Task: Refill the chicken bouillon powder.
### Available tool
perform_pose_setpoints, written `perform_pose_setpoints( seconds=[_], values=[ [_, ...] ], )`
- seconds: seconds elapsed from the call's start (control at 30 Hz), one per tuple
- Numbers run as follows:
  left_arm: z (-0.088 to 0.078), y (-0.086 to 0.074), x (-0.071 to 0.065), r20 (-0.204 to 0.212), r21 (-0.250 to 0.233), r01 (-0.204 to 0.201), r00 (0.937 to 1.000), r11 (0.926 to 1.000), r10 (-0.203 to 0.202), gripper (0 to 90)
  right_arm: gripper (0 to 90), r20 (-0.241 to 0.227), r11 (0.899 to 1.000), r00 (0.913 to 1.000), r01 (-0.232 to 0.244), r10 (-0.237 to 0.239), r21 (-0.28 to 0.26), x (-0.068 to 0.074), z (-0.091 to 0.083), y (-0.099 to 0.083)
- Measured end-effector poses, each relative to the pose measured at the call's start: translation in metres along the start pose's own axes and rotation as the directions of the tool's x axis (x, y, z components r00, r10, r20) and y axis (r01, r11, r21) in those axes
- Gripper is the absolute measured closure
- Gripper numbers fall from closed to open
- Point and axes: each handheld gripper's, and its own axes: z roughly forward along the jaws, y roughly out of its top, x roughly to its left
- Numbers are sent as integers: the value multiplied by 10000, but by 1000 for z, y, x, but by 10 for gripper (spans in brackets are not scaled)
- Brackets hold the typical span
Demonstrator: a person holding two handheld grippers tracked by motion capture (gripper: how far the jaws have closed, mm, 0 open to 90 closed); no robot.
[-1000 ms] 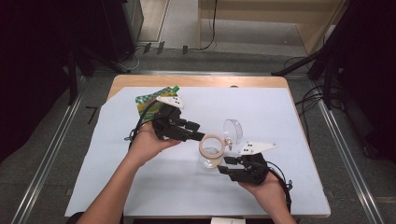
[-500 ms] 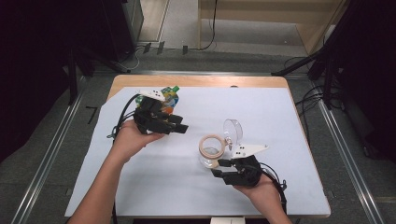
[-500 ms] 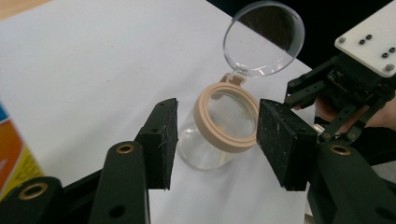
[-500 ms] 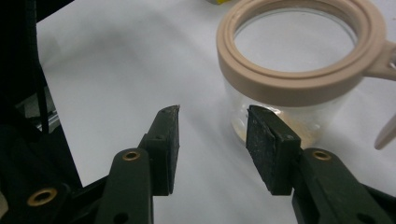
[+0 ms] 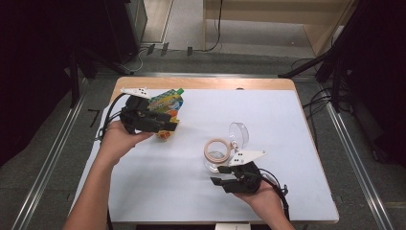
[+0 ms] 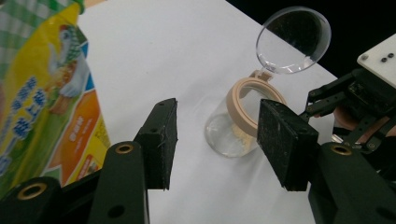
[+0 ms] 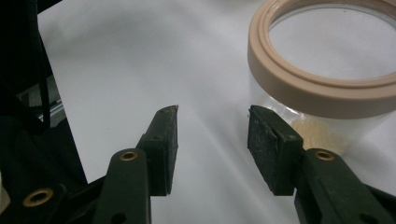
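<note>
Fetching the snack pouch for the open jar

Left claw, spread and empty, has the pouch just beside its left jaw. Right claw, also spread, waits near the jar; steady the glass before pouring.

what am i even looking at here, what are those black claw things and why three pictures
A person sits at a table covered in white, holding a hand-held two-jaw gripper in each hand. The high view looks down from above; the other two pictures come from cameras riding on each gripper, looking along its black jaws. On the table stand a clear jar with a tan rim, its lid flipped open, and a colourful snack pouch. The left gripper is beside the pouch; in its own view nothing sits between its open jaws. The right gripper is next to the jar, jaws open and holding nothing.
</note>
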Motion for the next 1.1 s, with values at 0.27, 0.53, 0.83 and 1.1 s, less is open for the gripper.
perform_pose_setpoints(
  seconds=[0.27,0.53,0.83,1.1],
  values=[
    [-25,-8,15,-512,-256,320,9981,9992,-333,470,529,-122,9999,9998,145,-144,61,5,4,1],
    [-48,-18,27,-953,-370,600,9934,9975,-633,462,528,-165,9998,9997,185,-184,75,6,5,1],
    [-61,-26,39,-1290,-713,734,9882,9948,-822,458,533,-228,9994,9992,327,-324,135,7,7,1],
    [-44,-24,51,-1454,-408,813,9856,9959,-864,462,533,-283,9991,9989,386,-382,146,9,10,2]
  ],
)
